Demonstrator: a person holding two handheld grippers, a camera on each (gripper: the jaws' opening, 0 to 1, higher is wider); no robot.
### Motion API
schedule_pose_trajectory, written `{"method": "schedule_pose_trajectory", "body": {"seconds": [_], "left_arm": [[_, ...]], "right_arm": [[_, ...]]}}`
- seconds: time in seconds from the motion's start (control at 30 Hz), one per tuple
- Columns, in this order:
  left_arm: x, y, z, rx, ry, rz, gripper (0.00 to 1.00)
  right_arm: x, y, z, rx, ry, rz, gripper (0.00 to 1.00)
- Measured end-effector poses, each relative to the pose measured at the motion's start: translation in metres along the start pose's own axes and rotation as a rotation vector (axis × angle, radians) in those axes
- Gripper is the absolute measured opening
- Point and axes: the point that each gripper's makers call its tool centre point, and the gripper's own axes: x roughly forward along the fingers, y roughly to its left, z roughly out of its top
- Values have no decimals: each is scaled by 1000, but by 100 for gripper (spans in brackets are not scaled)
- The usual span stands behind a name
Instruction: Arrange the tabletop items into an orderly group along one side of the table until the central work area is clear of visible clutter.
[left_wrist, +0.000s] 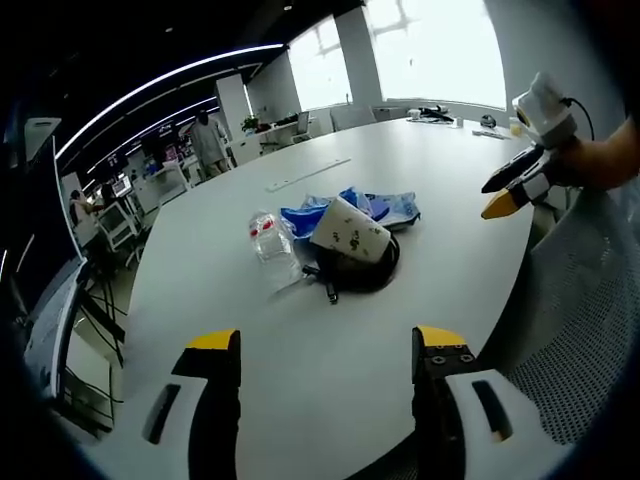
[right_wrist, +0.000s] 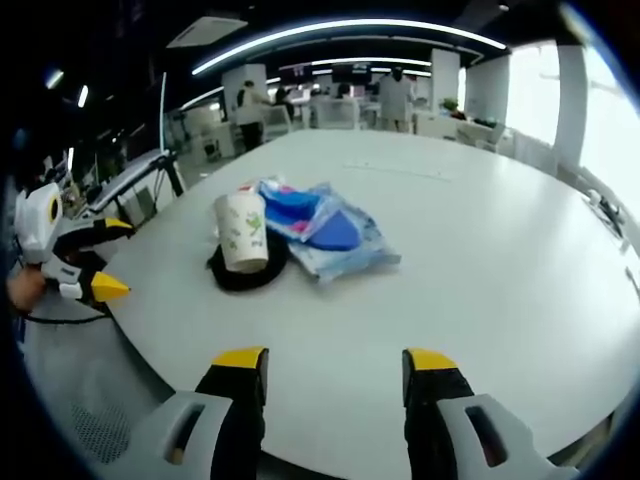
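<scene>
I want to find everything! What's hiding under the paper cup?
The paper cup lies tipped on a black round thing, beside a clear bottle. Blue plastic packets lie behind it. Whatever sits under the black thing is covered.

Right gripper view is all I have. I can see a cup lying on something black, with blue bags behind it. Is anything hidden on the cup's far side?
Observer: Yes. In the left gripper view a clear bottle lies on its side next to the cup, by the blue bags.
Operator: Is anything sticking out of the black thing on that side?
Observer: A short black piece juts from the black item onto the table, pointing toward the left gripper.
</scene>
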Motion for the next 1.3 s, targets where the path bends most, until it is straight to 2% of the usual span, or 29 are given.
{"method": "schedule_pose_trajectory", "body": {"seconds": [0.2,0.63,0.77,0.83,0.93,1.0,1.07,1.17,1.3], "left_arm": [[-2,8,2,-51,-15,20,70],[-2,10,1,-80,-9,22,69],[1,8,2,-99,-3,0,69],[2,2,6,-135,-14,-33,70],[5,4,4,-143,4,-45,70],[9,11,9,-201,1,-43,68],[13,18,14,-220,12,-36,65],[20,32,28,-209,6,-19,62],[34,53,43,-233,9,-17,61]], "right_arm": [[1,2,0,-8,5,9,53],[1,3,2,-12,-1,14,52],[0,-1,4,0,-10,5,53],[0,-4,4,10,-15,0,53],[1,-6,4,26,-15,-5,53],[1,-6,4,25,-15,-9,53],[1,-6,5,20,-15,-10,53],[1,-7,4,11,-8,-13,52],[1,-7,3,12,-3,-15,52]]}}
